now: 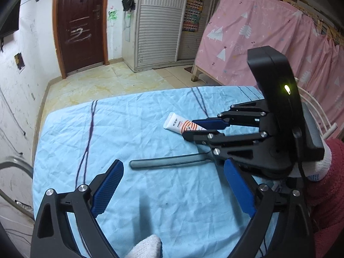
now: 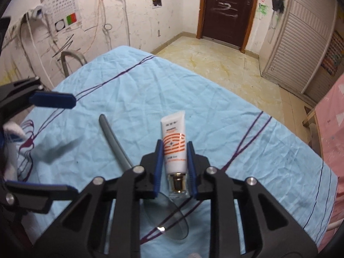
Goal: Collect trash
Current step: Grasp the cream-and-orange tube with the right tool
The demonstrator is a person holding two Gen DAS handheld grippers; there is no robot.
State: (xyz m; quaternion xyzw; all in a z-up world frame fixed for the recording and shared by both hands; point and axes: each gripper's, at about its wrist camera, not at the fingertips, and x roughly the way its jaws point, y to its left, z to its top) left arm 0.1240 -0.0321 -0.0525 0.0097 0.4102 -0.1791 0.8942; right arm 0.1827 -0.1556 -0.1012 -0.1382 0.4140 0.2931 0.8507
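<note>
A white tube with orange stripes and a gold cap (image 2: 174,146) lies on the light blue cloth (image 2: 247,150). My right gripper (image 2: 174,142) is shut on the tube, with a blue pad pressing each side near the cap end. The left wrist view shows this right gripper (image 1: 193,126) holding the tube (image 1: 175,123) down on the cloth. A clear grey plastic spoon (image 2: 114,137) lies beside the tube, its bowl under my right gripper. My left gripper (image 1: 173,172) is open just above the spoon handle (image 1: 163,163), with nothing between its pads. It also shows at the left edge as the left gripper (image 2: 74,146).
The blue cloth (image 1: 129,129) with purple lines covers the table, and tiled floor lies beyond its far edge. A pink curtain (image 1: 268,43) hangs close on the right. A metal rail (image 2: 68,58) stands at the far left corner. A white-gloved hand in a red sleeve (image 1: 326,172) holds the right gripper.
</note>
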